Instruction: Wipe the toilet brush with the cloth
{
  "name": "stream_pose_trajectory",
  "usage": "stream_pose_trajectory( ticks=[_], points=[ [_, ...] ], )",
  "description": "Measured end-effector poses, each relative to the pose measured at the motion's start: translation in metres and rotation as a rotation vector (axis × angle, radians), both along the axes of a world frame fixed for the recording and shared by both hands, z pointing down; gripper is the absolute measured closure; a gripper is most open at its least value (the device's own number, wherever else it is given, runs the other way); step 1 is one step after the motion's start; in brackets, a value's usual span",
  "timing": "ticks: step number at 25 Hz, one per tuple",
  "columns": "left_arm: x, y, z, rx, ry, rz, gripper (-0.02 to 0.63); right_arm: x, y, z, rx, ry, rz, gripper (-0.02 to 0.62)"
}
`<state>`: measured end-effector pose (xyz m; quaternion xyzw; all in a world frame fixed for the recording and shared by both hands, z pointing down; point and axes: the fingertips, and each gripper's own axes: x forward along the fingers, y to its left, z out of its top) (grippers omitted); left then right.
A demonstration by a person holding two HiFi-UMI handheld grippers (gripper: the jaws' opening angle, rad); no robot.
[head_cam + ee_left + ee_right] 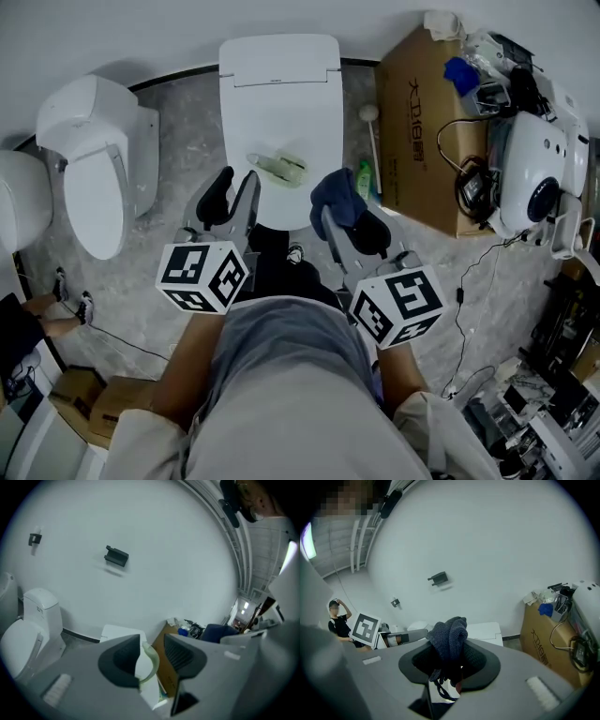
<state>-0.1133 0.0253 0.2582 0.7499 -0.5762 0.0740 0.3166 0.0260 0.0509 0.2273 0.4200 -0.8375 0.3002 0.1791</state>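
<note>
A pale green toilet brush (278,167) lies on the closed white lid of the middle toilet (281,84). My left gripper (237,192) hovers just left of it, open, jaws apart with nothing gripped. In the left gripper view the brush (150,663) shows as a green curve beyond the gap of that gripper (152,656). My right gripper (352,220) is at the toilet's front right, shut on a bunched dark blue cloth (336,197). In the right gripper view the cloth (449,637) bulges up out of the gripper (450,663).
A second white toilet (98,169) stands to the left. A cardboard box (417,122) is at the right with clutter on top, a white appliance (534,178) and cables beside it. A white round-headed stick (372,131) and a green bottle (364,178) lean between toilet and box.
</note>
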Motion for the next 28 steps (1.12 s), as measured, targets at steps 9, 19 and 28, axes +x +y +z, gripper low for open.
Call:
stream_pose_trajectory(
  ticks=[9,19,28],
  points=[
    [-0.004,-0.036,0.035,-0.061,0.072,0.080,0.606,-0.018,-0.051,0.030,-0.053,0.058,0.006,0.480],
    [0.000,-0.036,0.043,-0.068,0.116,0.091,0.606,-0.030,-0.079,0.053,-0.120,0.022,-0.057,0.480],
    [0.001,-0.032,0.046,-0.053,0.127,0.021,0.606,-0.034,-0.095,0.095,-0.238,-0.010,-0.166,0.480]
  ],
)
